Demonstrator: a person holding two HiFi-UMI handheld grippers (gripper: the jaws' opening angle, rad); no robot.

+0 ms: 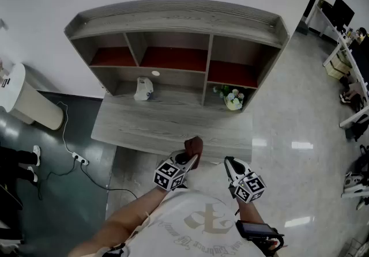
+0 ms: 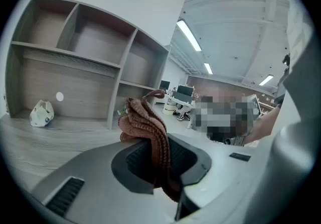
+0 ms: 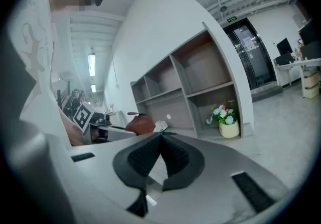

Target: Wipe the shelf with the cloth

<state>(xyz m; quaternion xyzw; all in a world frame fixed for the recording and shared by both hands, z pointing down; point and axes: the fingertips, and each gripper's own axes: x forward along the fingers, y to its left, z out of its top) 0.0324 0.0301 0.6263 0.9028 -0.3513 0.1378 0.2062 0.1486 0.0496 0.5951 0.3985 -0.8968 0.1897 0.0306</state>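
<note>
A grey wooden shelf unit (image 1: 173,19) with several cubbies stands against the white wall above a low desk surface (image 1: 167,123). My left gripper (image 1: 192,157) is shut on a brown knitted cloth (image 1: 194,146), held just off the desk's front edge; in the left gripper view the cloth (image 2: 148,127) bulges up from between the jaws. My right gripper (image 1: 229,163) hangs beside it over the floor, shut with nothing in it. From the right gripper view the cloth (image 3: 140,123) shows at the left and the shelf unit (image 3: 190,87) ahead.
A small white object (image 1: 143,89) sits on the desk below the middle cubbies. A flower pot (image 1: 233,99) stands in the lower right cubby. A white bin (image 1: 26,97) and a power cable (image 1: 75,158) lie on the floor at left. Office desks (image 1: 346,31) are far right.
</note>
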